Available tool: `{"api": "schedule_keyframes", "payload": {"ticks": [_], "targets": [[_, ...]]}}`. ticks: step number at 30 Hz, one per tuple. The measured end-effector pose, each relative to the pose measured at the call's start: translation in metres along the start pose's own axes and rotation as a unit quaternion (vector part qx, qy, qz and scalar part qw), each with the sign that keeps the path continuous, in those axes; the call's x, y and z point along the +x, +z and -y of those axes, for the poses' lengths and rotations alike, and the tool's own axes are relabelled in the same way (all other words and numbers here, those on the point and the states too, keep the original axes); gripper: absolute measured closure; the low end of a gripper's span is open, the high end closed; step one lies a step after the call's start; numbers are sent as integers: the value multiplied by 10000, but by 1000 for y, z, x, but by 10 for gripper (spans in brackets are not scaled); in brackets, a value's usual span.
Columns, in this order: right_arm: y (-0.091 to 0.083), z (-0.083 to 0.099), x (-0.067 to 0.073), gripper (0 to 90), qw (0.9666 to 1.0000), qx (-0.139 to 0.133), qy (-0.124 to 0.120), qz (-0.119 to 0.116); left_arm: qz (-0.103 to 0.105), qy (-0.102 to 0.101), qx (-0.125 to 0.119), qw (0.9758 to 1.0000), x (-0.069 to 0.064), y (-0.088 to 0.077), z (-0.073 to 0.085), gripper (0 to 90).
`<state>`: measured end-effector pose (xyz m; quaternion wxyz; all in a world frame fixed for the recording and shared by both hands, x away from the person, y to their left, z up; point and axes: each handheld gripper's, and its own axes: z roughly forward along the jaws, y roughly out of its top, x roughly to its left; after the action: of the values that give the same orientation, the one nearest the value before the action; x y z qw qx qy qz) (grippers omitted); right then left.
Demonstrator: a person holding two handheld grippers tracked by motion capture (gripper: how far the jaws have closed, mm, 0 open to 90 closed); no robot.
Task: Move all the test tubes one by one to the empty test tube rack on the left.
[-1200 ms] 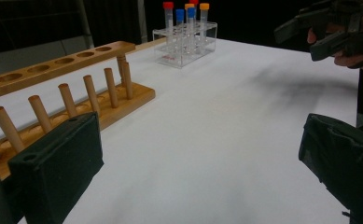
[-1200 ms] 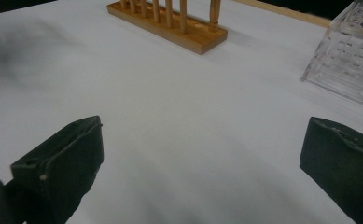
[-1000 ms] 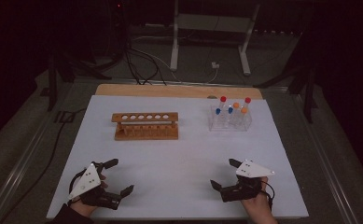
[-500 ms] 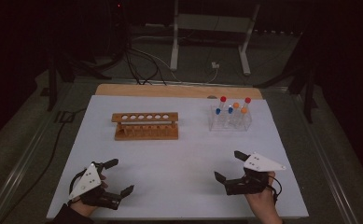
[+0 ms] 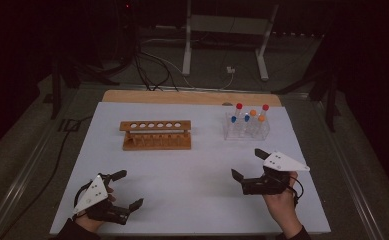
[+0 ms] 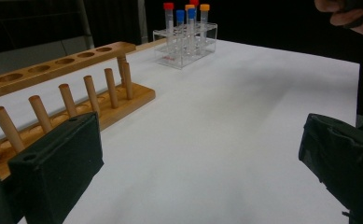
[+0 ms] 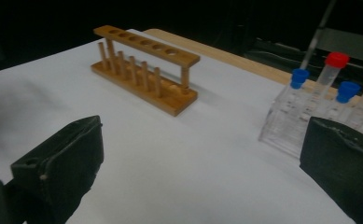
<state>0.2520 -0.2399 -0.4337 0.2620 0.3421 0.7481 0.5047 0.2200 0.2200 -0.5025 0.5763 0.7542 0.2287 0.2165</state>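
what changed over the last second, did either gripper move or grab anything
The right gripper moved forward and slightly right, toward the clear rack of capped tubes, jaws open and holding nothing. The left gripper stayed near the table's front edge, open and empty. The wooden rack and the tubes did not shift.

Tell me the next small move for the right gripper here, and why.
Probably ease the right gripper forward toward the clear rack of capped tubes. Its jaws stand open and empty, the tubes sit just ahead, and the wooden rack has empty holes.
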Motion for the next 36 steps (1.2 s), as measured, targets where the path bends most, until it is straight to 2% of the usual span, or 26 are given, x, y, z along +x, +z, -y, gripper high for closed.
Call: {"api": "schedule_keyframes", "payload": {"ticks": [5,13,19,22,27,28,31,33,35,36], "targets": [[11,-6,-6,0,9997,37,14,258,7,-5,-3,10000,0,0,0,5],[28,-10,-17,0,9989,-27,141,442,2,-1,-6,10000,0,0,0,5],[46,-15,-30,0,9961,-31,247,842,4,-9,-6,10000,0,0,0,5],[50,-16,-34,0,9957,-4,319,870,13,-24,-15,10000,0,0,0,5],[63,-16,-46,20,9934,63,458,1045,22,-47,-33,10000,0,-1,0,5],[68,-16,-50,53,9924,105,490,1124,16,-46,-32,10000,0,-1,0,5],[72,-15,-54,72,9908,126,532,1236,9,-37,-13,10000,0,-1,0,5],[80,-14,-61,113,9889,287,573,1340,8,-35,-9,10000,0,-1,0,5],[81,-14,-63,147,9883,327,598,1367,9,-21,-5,10000,0,-1,0,5],[86,-13,-67,171,9870,418,686,1393,5,-4,5,10000,-1,-1,0,5]]}}
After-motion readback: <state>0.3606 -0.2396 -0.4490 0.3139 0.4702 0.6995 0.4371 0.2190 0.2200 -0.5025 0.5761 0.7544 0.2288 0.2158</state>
